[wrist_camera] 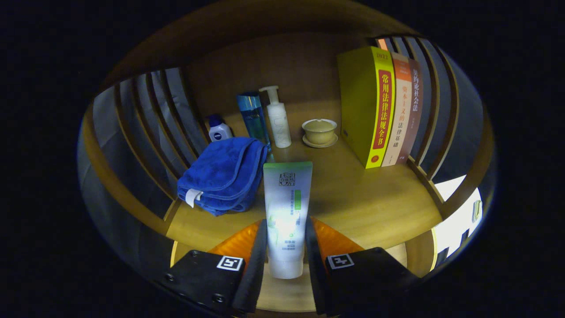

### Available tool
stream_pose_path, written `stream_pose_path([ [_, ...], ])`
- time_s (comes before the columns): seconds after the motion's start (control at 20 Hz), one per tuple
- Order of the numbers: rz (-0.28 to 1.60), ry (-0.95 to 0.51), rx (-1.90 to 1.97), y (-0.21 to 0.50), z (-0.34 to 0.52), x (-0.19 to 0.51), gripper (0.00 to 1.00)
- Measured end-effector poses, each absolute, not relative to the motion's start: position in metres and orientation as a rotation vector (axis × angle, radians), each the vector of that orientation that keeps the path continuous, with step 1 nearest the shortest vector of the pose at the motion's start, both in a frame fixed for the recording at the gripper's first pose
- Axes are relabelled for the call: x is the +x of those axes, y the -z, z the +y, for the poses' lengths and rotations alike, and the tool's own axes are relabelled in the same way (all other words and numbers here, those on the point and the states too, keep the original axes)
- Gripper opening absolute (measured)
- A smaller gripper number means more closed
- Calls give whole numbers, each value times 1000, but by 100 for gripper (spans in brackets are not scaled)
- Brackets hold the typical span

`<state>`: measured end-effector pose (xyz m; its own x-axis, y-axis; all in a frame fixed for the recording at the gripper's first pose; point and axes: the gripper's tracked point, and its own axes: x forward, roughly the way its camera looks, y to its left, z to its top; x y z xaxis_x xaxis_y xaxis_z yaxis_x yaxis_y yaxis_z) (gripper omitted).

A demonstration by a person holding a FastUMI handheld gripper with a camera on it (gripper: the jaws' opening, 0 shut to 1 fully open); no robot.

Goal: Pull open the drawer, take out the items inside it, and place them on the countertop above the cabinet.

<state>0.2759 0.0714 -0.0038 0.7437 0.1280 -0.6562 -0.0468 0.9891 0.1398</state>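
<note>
Gripper (286, 247) is clamped on the lower half of a white tube (287, 212) with a green end, held upright above the front edge of the bench (375, 203). It's judged light and squashy, probably a bit slick, so a firm pinch near the stiffer cap end is best. A blue towel (223, 174) lies just beside it, toward the bench's left edge.

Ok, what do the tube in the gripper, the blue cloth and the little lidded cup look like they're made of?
The tube, pinched between both fingers of the gripper, looks like soft plastic with a satin sheen that catches glare. The blue cloth looks like plush microfibre, going by its fuzzy matte folds and sewn tag. The lidded cup on its saucer looks like glazed ceramic, smooth and faintly glossy.
</note>
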Motion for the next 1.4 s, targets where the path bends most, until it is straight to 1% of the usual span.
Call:
stream_pose_path([
  [0.1,759,-98,121,15,72,280,55],
  [0.65,794,-74,144,38,64,299,56],
  [1.0,780,-79,147,35,65,299,61],
  [1.4,726,-94,140,17,69,294,85],
])
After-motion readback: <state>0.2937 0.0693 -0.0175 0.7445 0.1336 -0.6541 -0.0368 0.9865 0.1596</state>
